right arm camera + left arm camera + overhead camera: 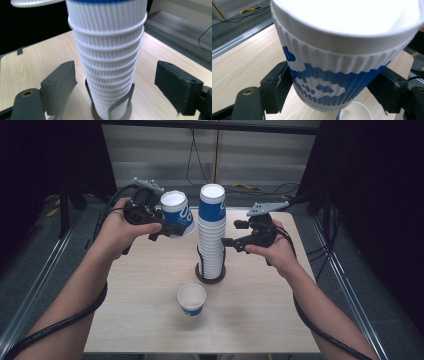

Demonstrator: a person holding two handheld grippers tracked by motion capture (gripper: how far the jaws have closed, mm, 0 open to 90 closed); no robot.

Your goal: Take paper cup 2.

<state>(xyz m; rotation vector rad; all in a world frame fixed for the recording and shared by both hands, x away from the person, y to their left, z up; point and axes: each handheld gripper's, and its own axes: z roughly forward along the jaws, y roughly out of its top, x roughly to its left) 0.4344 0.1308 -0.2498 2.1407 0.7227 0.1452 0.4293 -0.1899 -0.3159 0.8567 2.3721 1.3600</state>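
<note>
My left gripper (171,227) is shut on a blue-and-white ribbed paper cup (177,212), held tilted above the table's left half; its pads press both sides of the cup (332,75). A tall stack of the same cups (211,230) stands upright in a dark wire holder (210,276) at the table's middle. My right gripper (230,234) is open at the stack's right side. In the right gripper view its jaws stand apart on either side of the stack (110,57) without touching it. One single cup (191,298) stands upright in front of the holder.
The wooden table (275,310) has bare surface to the left and right of the holder. Black cables trail from both grippers along the forearms. Metal rails and dark floor run along both table sides, with cables on the floor behind.
</note>
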